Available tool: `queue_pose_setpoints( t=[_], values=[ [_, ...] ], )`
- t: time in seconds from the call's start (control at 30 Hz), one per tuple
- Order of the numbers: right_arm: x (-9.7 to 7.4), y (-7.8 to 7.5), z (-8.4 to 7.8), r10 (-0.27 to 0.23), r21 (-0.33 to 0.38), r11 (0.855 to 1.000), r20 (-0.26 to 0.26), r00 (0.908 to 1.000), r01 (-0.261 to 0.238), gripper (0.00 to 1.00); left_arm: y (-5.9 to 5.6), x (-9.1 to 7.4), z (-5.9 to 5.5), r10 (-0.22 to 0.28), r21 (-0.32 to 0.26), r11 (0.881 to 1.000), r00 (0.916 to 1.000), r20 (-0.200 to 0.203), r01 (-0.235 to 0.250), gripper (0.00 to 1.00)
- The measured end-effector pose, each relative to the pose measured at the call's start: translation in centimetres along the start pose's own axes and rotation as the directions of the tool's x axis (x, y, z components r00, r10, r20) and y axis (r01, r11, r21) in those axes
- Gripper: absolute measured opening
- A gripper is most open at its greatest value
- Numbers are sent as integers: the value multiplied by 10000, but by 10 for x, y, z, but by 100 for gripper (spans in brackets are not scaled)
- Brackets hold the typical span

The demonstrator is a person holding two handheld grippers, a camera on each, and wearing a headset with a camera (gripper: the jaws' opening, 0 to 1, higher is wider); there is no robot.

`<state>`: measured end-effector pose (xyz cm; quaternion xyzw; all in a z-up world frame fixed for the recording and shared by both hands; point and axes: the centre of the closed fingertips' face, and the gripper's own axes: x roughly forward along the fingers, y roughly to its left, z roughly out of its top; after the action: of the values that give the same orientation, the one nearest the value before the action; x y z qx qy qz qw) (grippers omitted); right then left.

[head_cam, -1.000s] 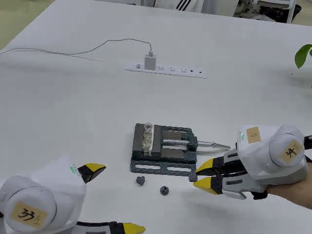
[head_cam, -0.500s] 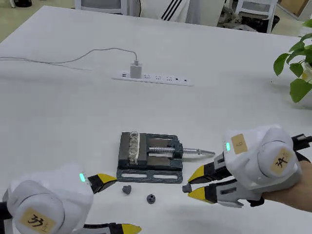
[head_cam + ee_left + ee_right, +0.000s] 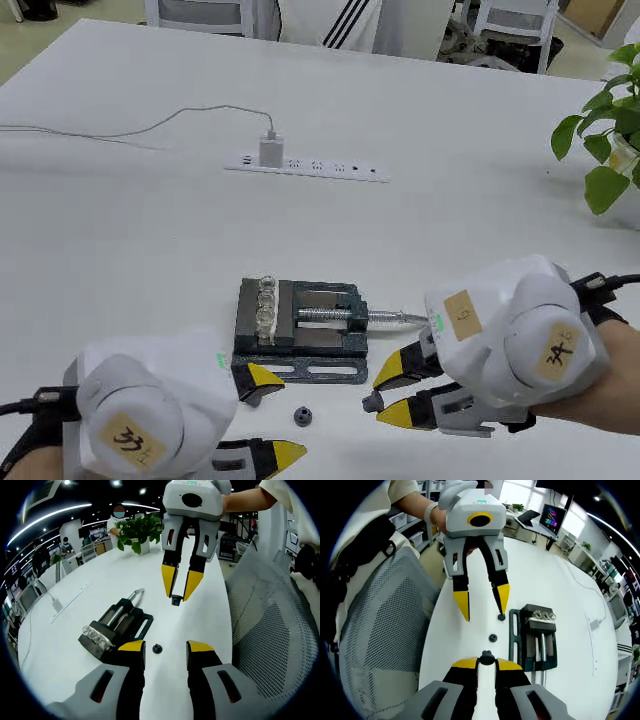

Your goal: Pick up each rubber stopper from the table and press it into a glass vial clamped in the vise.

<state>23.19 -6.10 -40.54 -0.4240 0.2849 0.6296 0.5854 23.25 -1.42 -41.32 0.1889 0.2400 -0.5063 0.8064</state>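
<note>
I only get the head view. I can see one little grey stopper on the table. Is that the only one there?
Observer: No. The right gripper view shows a second stopper beside the vise, close by a jaw tip of the left gripper.
Operator: Is the left gripper lined up on the one I see?
Observer: The left gripper view shows that loose stopper lying between the tips of its open jaws.
Operator: And the other one, has it got a good hold?
Observer: The right gripper view shows the right gripper shut on the held stopper, pinched at the very tips.
</note>
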Motion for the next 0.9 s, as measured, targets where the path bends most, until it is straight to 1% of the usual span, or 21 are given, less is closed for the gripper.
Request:
queue_pose_setpoints(
  t=[0.17, 0.33, 0.47, 0.6, 0.9],
  values=[
    [5, 5, 11, 202, -282, 9994, 76, 9998, -200, 8, -5, 5, 7, -306, 254, 9992, 9995, 89, 303, 25],
    [9, 10, 17, 412, -567, 9976, 54, 9991, -408, 8, -12, 8, 11, -557, 420, 9976, 9984, 130, 551, 22],
    [11, 11, 19, 505, -655, 9966, 52, 9987, -501, 8, -15, 10, 14, -694, 522, 9963, 9975, 163, 685, 18],
    [13, 13, 23, 602, -769, 9953, 59, 9982, -596, 8, -19, 10, 17, -881, 513, 9949, 9959, 227, 868, 13],
    [15, 16, 28, 715, -850, 9939, 117, 9974, -702, 8, -23, 11, 20, -1066, 446, 9935, 9939, 292, 1052, 6]
  ],
)
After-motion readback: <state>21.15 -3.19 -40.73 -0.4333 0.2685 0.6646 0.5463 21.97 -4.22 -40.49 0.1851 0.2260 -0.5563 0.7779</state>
